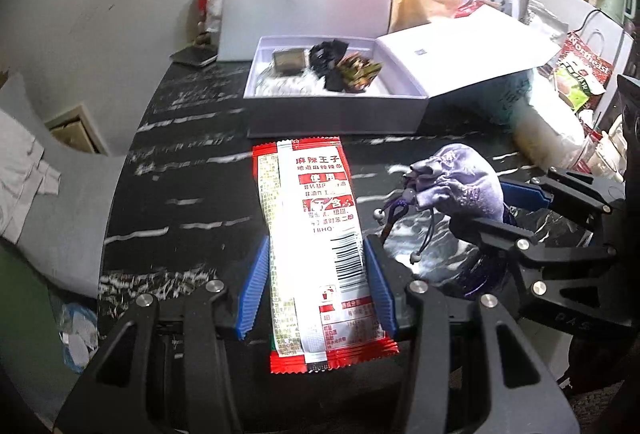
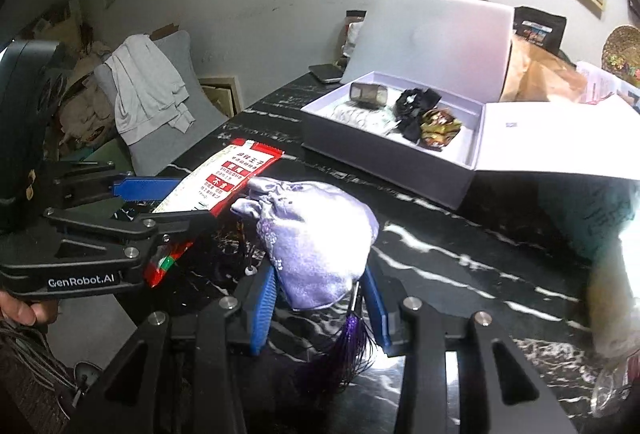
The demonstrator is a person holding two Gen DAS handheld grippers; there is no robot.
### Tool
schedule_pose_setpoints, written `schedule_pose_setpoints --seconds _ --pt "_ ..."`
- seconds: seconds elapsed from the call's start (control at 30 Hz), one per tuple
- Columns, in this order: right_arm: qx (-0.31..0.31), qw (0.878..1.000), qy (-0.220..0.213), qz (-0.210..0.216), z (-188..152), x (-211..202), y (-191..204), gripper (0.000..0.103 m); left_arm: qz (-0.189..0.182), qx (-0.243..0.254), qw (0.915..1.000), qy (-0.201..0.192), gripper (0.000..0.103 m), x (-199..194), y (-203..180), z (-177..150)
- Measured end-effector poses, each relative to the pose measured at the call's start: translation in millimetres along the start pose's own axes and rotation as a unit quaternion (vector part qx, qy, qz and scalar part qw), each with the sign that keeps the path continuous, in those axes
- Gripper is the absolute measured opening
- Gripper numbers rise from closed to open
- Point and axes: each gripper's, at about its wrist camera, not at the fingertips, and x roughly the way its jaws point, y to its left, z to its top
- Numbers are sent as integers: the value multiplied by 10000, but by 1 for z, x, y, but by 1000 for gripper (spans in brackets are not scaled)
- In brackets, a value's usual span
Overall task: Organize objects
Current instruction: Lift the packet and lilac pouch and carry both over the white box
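My left gripper is shut on a red and white snack packet, held above the black marble table; its blue pads press both long edges. The same packet shows in the right wrist view, clamped in the left gripper. My right gripper is shut on a lilac satin drawstring pouch with a purple tassel hanging below. In the left wrist view that pouch sits in the right gripper. Ahead lies an open white box holding a small tin, a black item and wrapped sweets.
The box's lid lies open to its right. A white board leans behind the box, with jars and a brown paper bag beyond. Bags and packets crowd the right side. A grey chair with a white cloth stands left of the table.
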Motion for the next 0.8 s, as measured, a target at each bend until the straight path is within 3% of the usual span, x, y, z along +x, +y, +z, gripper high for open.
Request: schedule_pose_setpoints --seconds 0.37,0.8 --pt "-46 9996 -232 -131 25 -17 -27 40 -98 315 9993 -196 46 -3 -18 49" --pt "-105 9994 -316 -79 67 1 -53 40 -154 573 9981 -142 46 28 -22 102"
